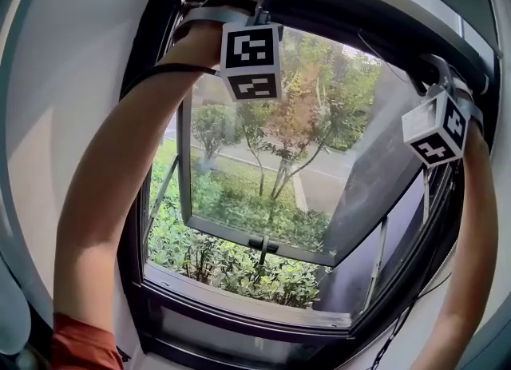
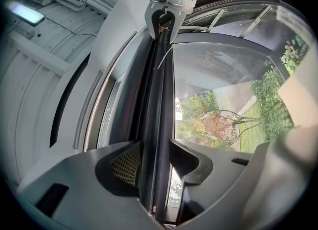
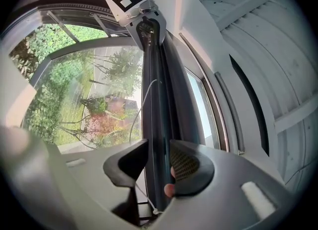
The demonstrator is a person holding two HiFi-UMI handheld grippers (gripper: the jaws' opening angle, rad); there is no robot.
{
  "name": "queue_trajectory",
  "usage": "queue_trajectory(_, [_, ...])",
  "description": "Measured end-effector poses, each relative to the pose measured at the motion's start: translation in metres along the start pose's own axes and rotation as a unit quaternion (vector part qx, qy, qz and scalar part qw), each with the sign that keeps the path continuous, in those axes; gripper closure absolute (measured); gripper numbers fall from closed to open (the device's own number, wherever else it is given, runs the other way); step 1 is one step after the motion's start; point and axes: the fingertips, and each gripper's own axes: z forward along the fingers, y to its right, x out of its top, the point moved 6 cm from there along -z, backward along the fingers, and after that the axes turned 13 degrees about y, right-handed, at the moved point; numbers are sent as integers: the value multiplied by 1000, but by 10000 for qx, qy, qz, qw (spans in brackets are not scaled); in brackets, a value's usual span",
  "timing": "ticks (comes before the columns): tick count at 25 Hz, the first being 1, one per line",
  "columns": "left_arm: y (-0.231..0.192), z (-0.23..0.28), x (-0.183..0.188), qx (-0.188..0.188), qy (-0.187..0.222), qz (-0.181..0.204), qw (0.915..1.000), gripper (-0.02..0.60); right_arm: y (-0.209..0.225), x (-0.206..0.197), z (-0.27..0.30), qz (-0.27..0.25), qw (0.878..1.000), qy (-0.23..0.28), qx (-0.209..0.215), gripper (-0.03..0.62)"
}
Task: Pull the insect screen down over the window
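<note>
The insect screen's dark pull bar (image 1: 343,10) lies along the top of the window frame, with the screen rolled up and the opening below uncovered. Both arms reach up to it. My left gripper (image 1: 227,1) is at the bar's left end and my right gripper (image 1: 441,73) at its right end. In the left gripper view the bar (image 2: 159,100) runs between the jaws of my left gripper (image 2: 154,154), which stand open around it. In the right gripper view the bar (image 3: 156,100) likewise passes between the open jaws of my right gripper (image 3: 159,157).
The glass sash (image 1: 263,200) is swung outward, its handle (image 1: 262,244) at the bottom edge; trees and shrubs lie beyond. A thin white cord (image 3: 144,100) hangs beside the bar. White wall flanks the window (image 1: 64,81). A ceiling light (image 2: 29,14) is overhead.
</note>
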Motion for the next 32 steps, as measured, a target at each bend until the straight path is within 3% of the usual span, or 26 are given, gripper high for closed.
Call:
queue_trajectory(8, [2,9,-2,-36,-127,139,9998,413,-10,-7,6,-195,9998,-65,-42,450])
queue_trajectory(18, [5,12,-1,-383,-454,755,9954,411,-9,-9,14,-279,9995,-157,3,450])
queue_trajectory(26, [6,7,3,-560,-564,699,9944,411,-13,-7,11,-342,9991,-252,89,450])
queue_trajectory(32, [13,-3,6,-674,-478,891,9926,410,-19,-6,6,-335,9991,-235,49,450])
